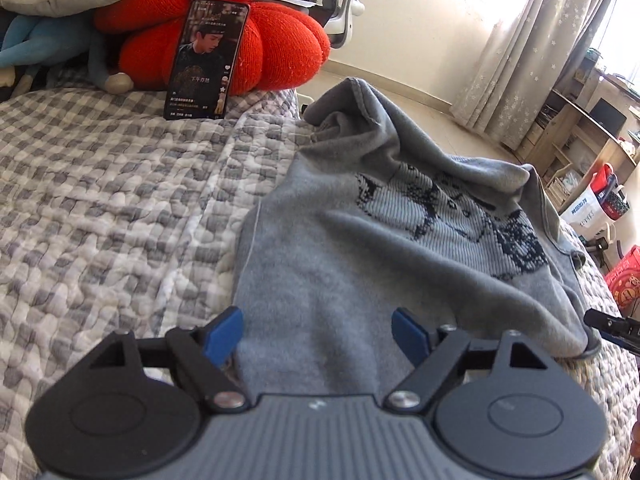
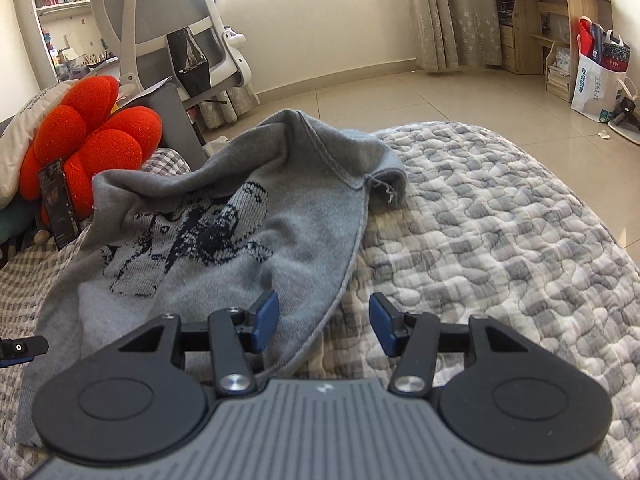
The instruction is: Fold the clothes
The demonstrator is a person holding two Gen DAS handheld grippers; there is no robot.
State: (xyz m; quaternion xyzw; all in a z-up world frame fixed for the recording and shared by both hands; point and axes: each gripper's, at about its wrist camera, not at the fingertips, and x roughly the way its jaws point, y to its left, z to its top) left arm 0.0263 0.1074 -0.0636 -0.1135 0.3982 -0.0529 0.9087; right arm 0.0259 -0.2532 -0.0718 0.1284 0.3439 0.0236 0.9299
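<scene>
A phone point(image 1: 206, 60) is propped against a red cushion point(image 1: 224, 20) at the bed's point(image 1: 100, 200) far left edge. The grey sweater point(image 1: 340, 260) is spread mid-bed. The left gripper point(image 1: 318, 334) and right gripper point(image 2: 324, 322) are held released, fingers point(image 2: 266, 320) apart, over its near hem.

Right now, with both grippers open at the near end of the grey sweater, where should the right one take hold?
Take the stitched side hem of the grey sweater, coming from the right over the checked quilt. That edge lies exposed between the right gripper fingers, one layer thick; the far end is bunched up.
</scene>
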